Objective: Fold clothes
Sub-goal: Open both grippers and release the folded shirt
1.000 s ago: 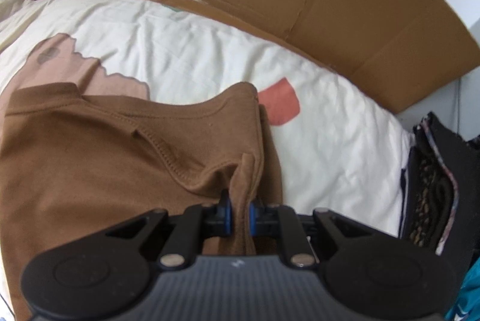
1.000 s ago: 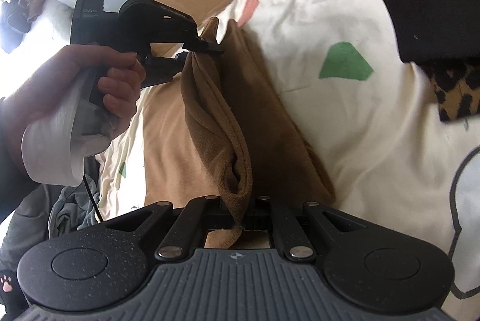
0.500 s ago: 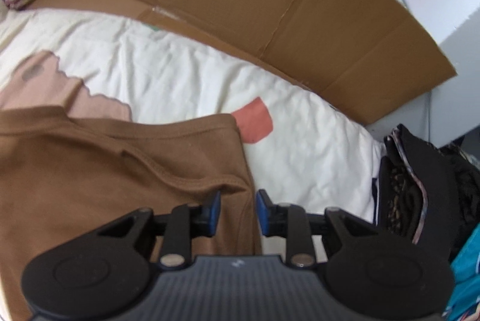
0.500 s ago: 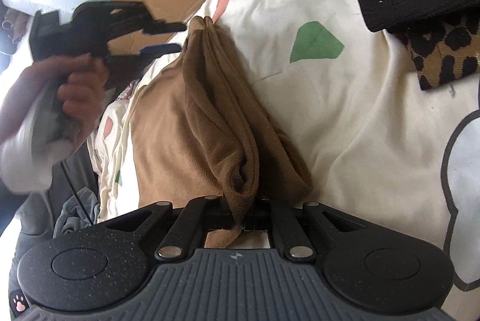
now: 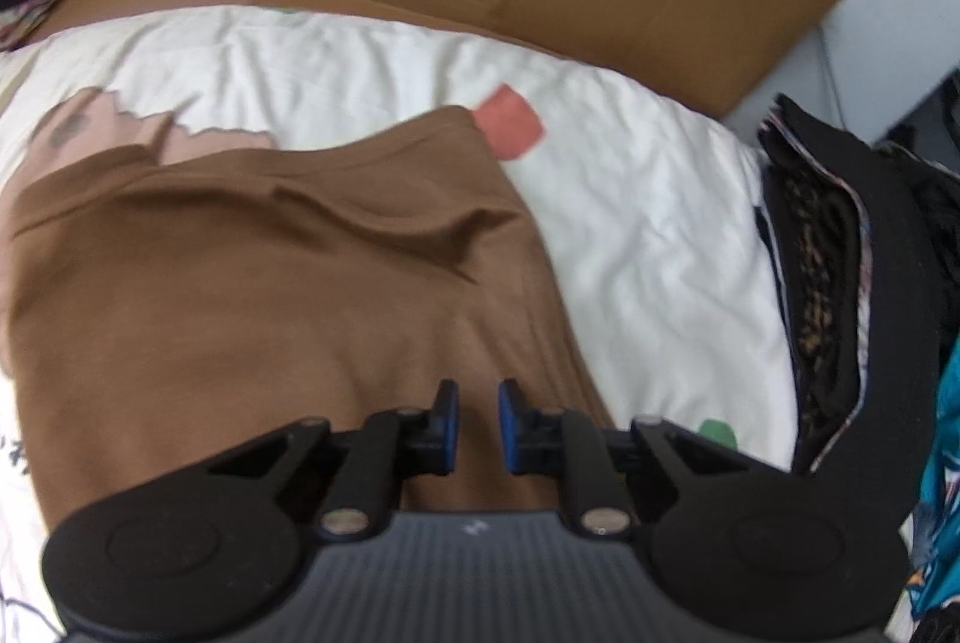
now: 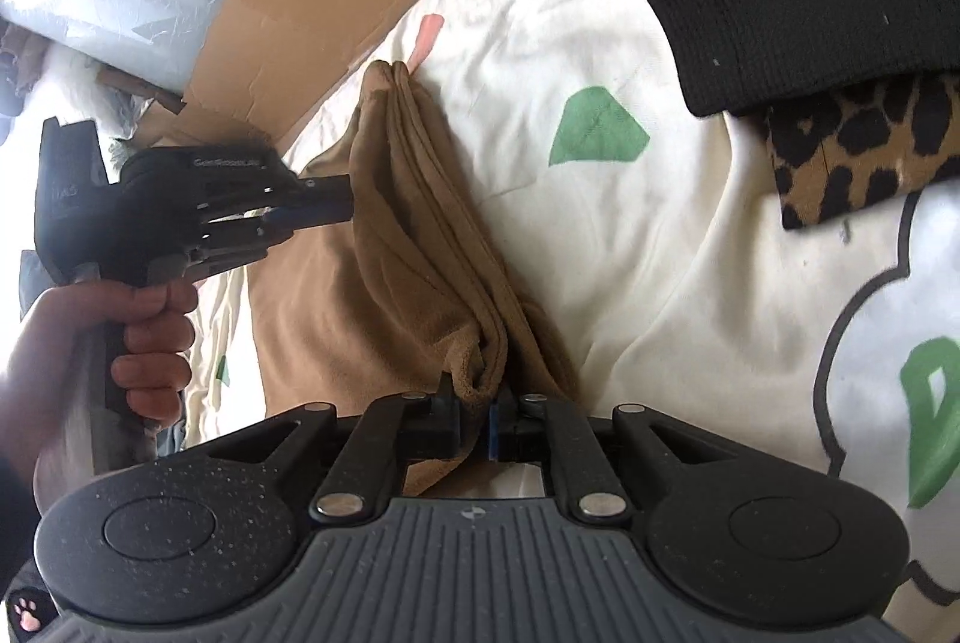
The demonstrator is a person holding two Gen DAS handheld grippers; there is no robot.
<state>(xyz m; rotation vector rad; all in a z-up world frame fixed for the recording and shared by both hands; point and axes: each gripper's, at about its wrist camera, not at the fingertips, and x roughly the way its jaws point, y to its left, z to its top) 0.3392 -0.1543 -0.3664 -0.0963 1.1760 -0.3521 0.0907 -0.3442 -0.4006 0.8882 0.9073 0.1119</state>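
Honestly, the brown shirt (image 5: 288, 307) was light, floppy knit sprawled on the bed (image 5: 648, 247); best grabbed at a hemmed corner. Right claw (image 6: 477, 412) pinched its bunched 6 o'clock edge, while the left claw (image 5: 478, 418), jaws just narrowing, hung slightly apart and empty above it.

The left gripper (image 5: 477, 424) has let go of the brown garment (image 5: 288, 295): a second ago its blue pads (image 5: 449, 415) pinched a raised fold, then the jaws opened, and just now they have been closing again with nothing between them. The fold it held has dropped and the cloth now lies flatter on the bed sheet (image 5: 648, 235). In the right wrist view the left gripper (image 6: 345, 208) has moved lower, away from the far corner of the garment (image 6: 420, 235)
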